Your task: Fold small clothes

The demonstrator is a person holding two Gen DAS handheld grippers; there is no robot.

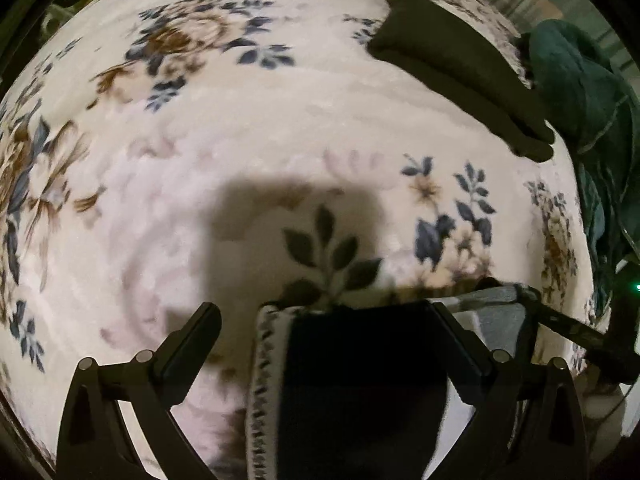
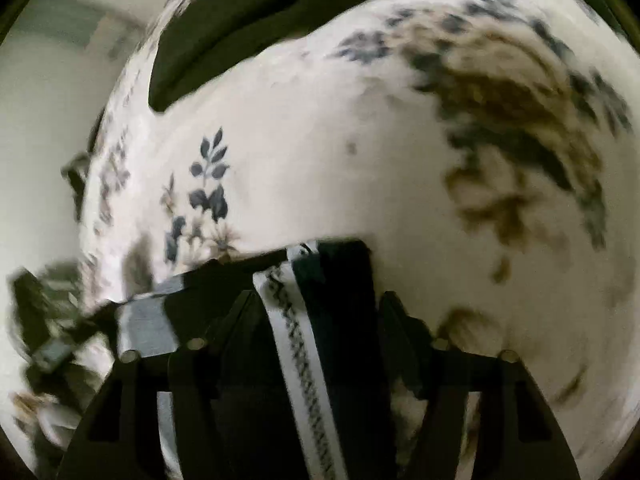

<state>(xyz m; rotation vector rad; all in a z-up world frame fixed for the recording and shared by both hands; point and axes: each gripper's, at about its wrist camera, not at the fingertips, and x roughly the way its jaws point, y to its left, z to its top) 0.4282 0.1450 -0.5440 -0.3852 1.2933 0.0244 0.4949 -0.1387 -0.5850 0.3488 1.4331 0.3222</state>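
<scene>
Left wrist view: the left gripper [image 1: 326,330] stands with its jaws spread wide; a small dark garment with a white patterned band [image 1: 352,392] lies between the fingers, close against the right finger, and no pinch is visible. The garment rests on a cream plush blanket printed with blue and brown flowers [image 1: 248,128]. A folded dark olive cloth [image 1: 460,68] lies near the blanket's far right edge, just beside a heap of dark green fabric [image 1: 580,80]. No container appears in either view. Right wrist view: the right gripper [image 2: 316,312] also has its jaws apart, with the same garment [image 2: 332,320] and its white band running up between the fingers; whether either finger presses it cannot be told. The olive cloth [image 2: 248,28] lies at upper left, well apart from the garment. The picture is motion-blurred.
</scene>
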